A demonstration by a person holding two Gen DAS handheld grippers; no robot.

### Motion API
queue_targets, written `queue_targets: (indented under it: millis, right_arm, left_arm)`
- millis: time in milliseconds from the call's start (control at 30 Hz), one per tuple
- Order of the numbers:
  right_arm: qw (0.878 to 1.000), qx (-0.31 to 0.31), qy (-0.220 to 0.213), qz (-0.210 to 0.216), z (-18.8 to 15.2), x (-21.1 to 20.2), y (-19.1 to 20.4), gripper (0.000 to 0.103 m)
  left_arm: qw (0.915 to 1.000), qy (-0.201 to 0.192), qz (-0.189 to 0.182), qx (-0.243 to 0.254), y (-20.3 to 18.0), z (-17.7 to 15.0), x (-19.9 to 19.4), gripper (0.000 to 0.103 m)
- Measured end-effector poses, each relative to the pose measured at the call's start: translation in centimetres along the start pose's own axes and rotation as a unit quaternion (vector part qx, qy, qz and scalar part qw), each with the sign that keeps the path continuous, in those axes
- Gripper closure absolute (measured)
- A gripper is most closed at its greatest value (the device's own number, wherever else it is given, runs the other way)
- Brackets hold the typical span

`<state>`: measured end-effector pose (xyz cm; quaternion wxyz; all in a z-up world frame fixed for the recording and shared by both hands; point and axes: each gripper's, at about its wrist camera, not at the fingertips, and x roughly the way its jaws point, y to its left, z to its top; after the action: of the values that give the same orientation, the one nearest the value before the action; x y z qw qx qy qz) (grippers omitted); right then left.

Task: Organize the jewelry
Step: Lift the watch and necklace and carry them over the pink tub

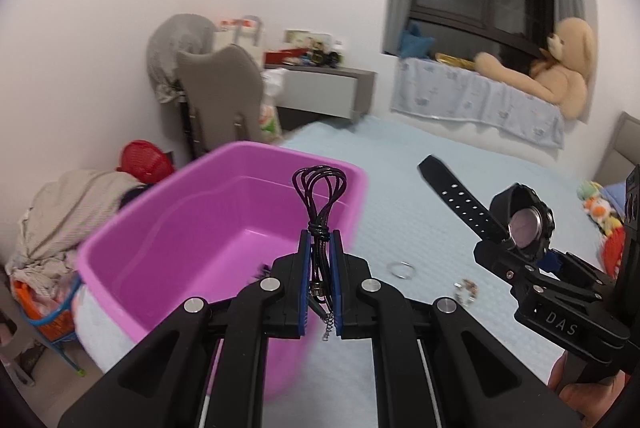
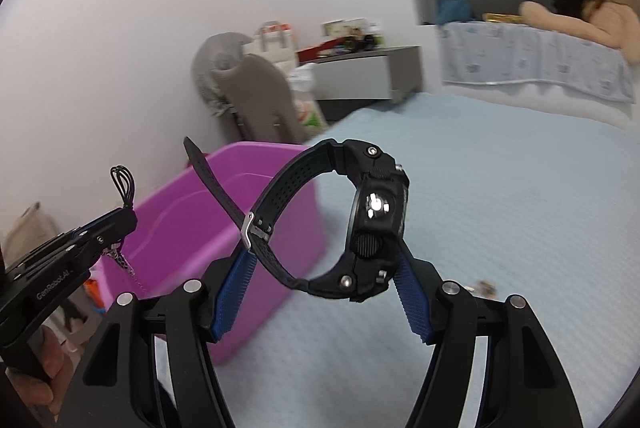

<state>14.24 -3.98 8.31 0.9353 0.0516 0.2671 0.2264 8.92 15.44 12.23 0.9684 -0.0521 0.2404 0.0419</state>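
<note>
While both loads are held clear of the bed (image 1: 460, 188), the margin for a drop looks thin. The left gripper (image 1: 320, 260) is pinched nearly closed on a black cord necklace (image 1: 318, 196); its loops stand up above the pads, and a short silver chain end (image 1: 327, 324) dangles below them. The right gripper (image 2: 316, 268) stands wide, clamped across a black wristwatch (image 2: 376, 220) — one pad against the case, the other against the buckled strap.

Risks, as judged: the watch is gripped over a hollow loop of strap, so a jolt could let it twist or slip out; the loose chain end could snag on the rim of the purple tub (image 1: 224, 156) during lowering, and the thin cord might catch between the pads rather than fall free on release.

Surroundings: the tub sits at the bed's edge, just ahead of the left gripper, open and unobstructed. Two small pieces lie on the cover between the grippers — a plain ring (image 1: 400, 270) and a beaded item (image 1: 466, 290), too small to identify. The two grippers are near one another, so crossing paths over the tub is the main obstruction.
</note>
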Motion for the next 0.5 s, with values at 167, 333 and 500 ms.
queue_targets:
  millis: [167, 333, 500]
  right_arm:
    - [0.999, -0.019, 0.017, 0.035, 2.4, 3.4, 4.0, 0.040]
    - [0.997, -0.041, 0.048, 0.050, 3.8, 7.6, 7.7, 0.040]
    - [0.994, -0.045, 0.080, 0.065, 4.9, 11.5, 10.1, 0.040]
  left_arm:
    - [0.9992, -0.003, 0.037, -0.018, 4.3, 1.3, 0.6, 0.094]
    - [0.9970, 0.026, 0.055, -0.047, 7.8, 1.2, 2.8, 0.094]
    - [0.9940, 0.058, 0.071, -0.059, 10.1, 0.4, 5.0, 0.094]
